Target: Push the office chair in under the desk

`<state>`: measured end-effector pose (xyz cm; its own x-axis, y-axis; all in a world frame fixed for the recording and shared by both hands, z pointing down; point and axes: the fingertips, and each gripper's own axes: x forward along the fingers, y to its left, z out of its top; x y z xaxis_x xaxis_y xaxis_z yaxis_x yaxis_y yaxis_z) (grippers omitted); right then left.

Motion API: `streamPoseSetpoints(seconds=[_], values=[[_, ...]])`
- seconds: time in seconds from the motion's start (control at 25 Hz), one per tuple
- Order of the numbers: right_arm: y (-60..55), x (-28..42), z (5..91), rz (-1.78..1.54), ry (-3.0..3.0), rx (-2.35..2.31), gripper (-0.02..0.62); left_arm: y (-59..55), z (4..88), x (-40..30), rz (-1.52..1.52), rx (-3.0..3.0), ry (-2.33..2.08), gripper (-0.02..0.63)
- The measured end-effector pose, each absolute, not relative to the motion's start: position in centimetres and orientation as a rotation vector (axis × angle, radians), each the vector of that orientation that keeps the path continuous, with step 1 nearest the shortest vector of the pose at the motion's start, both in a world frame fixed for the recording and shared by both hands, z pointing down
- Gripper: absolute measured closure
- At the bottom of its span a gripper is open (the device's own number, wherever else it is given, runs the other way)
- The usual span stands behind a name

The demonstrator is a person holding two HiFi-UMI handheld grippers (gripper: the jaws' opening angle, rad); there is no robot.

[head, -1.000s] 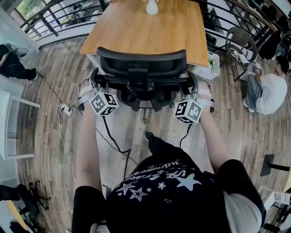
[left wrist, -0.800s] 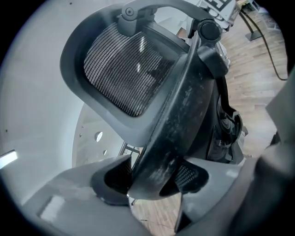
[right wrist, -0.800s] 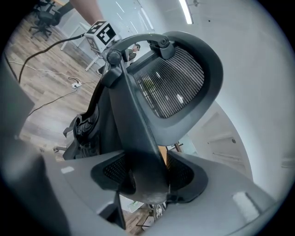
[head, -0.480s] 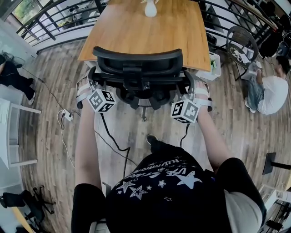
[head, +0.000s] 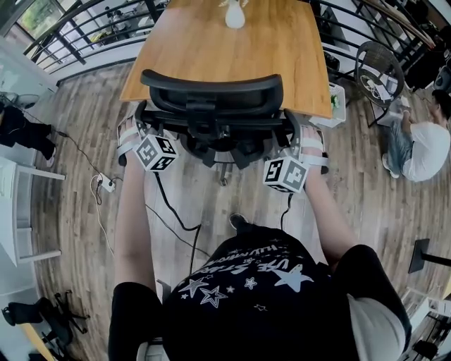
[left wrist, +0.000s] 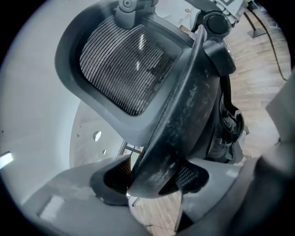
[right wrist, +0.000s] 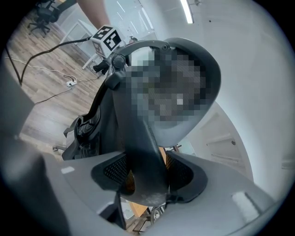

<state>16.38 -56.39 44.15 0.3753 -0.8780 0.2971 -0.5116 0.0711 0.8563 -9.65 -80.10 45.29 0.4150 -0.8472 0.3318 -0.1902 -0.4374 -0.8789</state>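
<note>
The black office chair (head: pixel 211 95) stands with its back to me, its seat tucked under the near edge of the wooden desk (head: pixel 225 46). My left gripper (head: pixel 146 128) grips the left edge of the backrest frame, and my right gripper (head: pixel 296 139) grips the right edge. In the left gripper view the scuffed frame (left wrist: pixel 179 115) runs between both pads of the left gripper (left wrist: pixel 152 177), below the mesh headrest (left wrist: pixel 122 64). The right gripper view shows the right gripper (right wrist: pixel 147 175) with its pads pressed on either side of the frame bar (right wrist: pixel 138 138). The jaw tips are mostly hidden behind the chair in the head view.
A white vase (head: pixel 235 14) stands at the desk's far end. A white box (head: pixel 337 99) and a round black chair (head: pixel 377 70) are right of the desk, with a seated person (head: pixel 426 144) beyond. Cables and a power strip (head: pixel 106 180) lie on the floor at the left.
The chair and both grippers have moved forward toward the desk, so the backrest now overlaps its near edge further. Both grips are unchanged.
</note>
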Motion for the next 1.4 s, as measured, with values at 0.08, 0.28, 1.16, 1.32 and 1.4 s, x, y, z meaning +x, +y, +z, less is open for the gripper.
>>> streamPoseSetpoints(seconds=[0.08,0.28,1.16,1.32,1.4], values=[[-57.2,16.8,44.1,-0.437,-1.275,1.589,0.357,-80.9,45.3,-9.2,-1.047,-1.872,0.884,0.341],[-58.2,17.1,44.3,-0.446,-1.274,1.597,0.356,-82.1,45.5,-8.8,-1.046,-1.872,0.886,0.341],[-61.5,19.7,44.4,-0.485,-1.292,1.618,0.353,-85.2,45.7,-6.4,-1.062,-1.859,0.917,0.337],[-62.0,20.0,44.1,-0.495,-1.288,1.649,0.347,-85.3,45.6,-6.3,-1.067,-1.862,0.912,0.337],[-62.1,20.2,44.1,-0.488,-1.288,1.651,0.344,-85.3,45.6,-6.3,-1.084,-1.867,0.905,0.337]])
